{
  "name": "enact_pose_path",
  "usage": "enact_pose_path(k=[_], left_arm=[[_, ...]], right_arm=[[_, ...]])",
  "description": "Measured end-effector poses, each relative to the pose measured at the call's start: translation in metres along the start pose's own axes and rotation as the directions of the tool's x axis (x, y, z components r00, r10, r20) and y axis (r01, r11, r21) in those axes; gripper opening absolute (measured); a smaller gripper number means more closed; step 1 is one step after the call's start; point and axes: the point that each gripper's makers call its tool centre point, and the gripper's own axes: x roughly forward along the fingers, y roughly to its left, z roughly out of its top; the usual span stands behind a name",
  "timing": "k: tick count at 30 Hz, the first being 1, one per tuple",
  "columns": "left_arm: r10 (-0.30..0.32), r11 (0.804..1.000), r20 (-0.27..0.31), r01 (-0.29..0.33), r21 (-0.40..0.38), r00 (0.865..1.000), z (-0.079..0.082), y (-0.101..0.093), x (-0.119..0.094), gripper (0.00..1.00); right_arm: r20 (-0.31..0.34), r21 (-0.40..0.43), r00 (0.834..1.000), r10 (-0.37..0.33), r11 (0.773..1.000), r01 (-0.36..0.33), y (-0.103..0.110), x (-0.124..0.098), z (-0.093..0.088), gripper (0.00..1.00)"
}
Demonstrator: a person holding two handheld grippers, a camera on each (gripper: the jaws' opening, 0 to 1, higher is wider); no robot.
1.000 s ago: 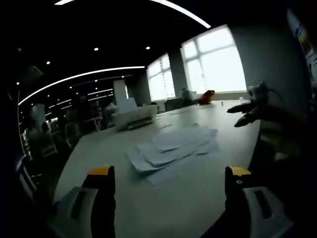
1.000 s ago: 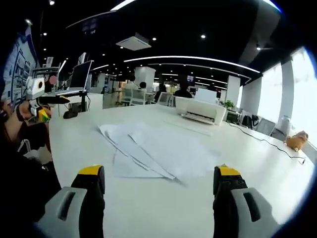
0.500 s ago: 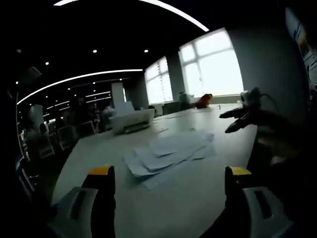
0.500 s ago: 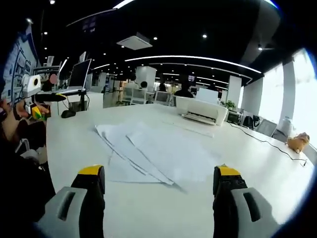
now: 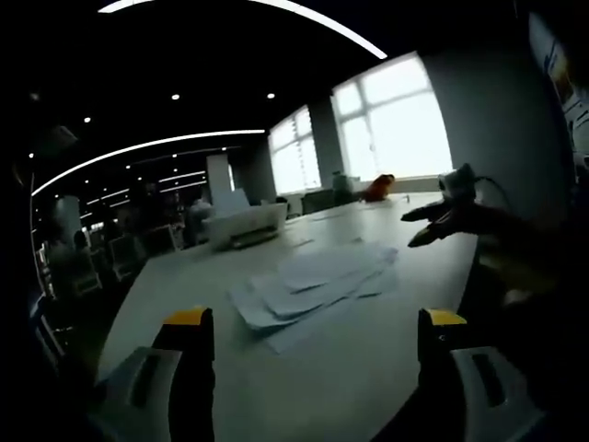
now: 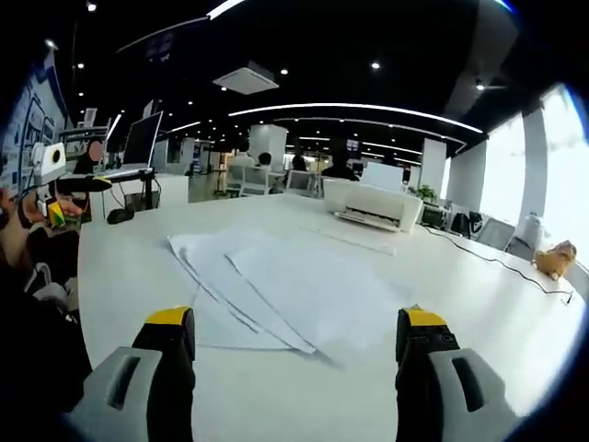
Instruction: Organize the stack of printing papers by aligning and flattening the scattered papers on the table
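Short of the printer (image 6: 375,206) on a white table (image 6: 479,304), scattered papers (image 6: 276,285) lie fanned and untouched; the left gripper (image 5: 313,322) and right gripper (image 6: 293,320) hover nearby, jaws apart and empty. Approach appears underway; next, squaring the sheets likely means closing in from both sides.

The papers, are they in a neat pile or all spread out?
Spread out. The papers lie fanned across the table, overlapping at different angles with edges and corners sticking out, not squared into one stack.

A white table (image 6: 479,304) carries scattered papers (image 6: 276,285) ahead of the fingers (image 6: 170,354), a printer (image 6: 373,204) beyond them.
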Motion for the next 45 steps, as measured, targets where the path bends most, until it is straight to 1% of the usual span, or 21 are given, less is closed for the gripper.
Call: enact_pose_path(k=[3,11,15,25,33,45], left_arm=[[0.001,1.000,0.000,-0.001,0.000,1.000,0.000,0.001,0.000,0.94],[-0.001,1.000,0.003,0.001,0.007,1.000,0.004,0.000,-0.003,0.94],[0.001,1.000,0.009,-0.001,0.003,1.000,0.006,0.002,-0.004,0.94],[0.004,1.000,0.004,-0.004,0.004,1.000,0.007,0.005,-0.004,0.94],[0.008,1.000,0.010,-0.008,0.006,1.000,0.008,0.006,-0.005,0.94],[0.001,1.000,0.008,-0.001,-0.001,1.000,0.006,0.005,-0.005,0.94]], right_arm=[[-0.004,-0.005,1.000,0.001,1.000,-0.001,0.000,0.003,0.000,0.85],[-0.015,-0.025,1.000,0.018,1.000,-0.019,0.010,0.009,0.005,0.86],[-0.010,-0.025,1.000,0.023,0.999,-0.023,0.007,0.015,0.009,0.85],[-0.014,-0.019,1.000,0.025,0.999,-0.025,0.003,0.029,0.009,0.85],[-0.012,-0.017,0.999,0.045,0.999,-0.046,0.011,0.041,0.012,0.85],[-0.007,-0.022,0.998,0.059,0.998,-0.059,0.014,0.051,0.016,0.85]])
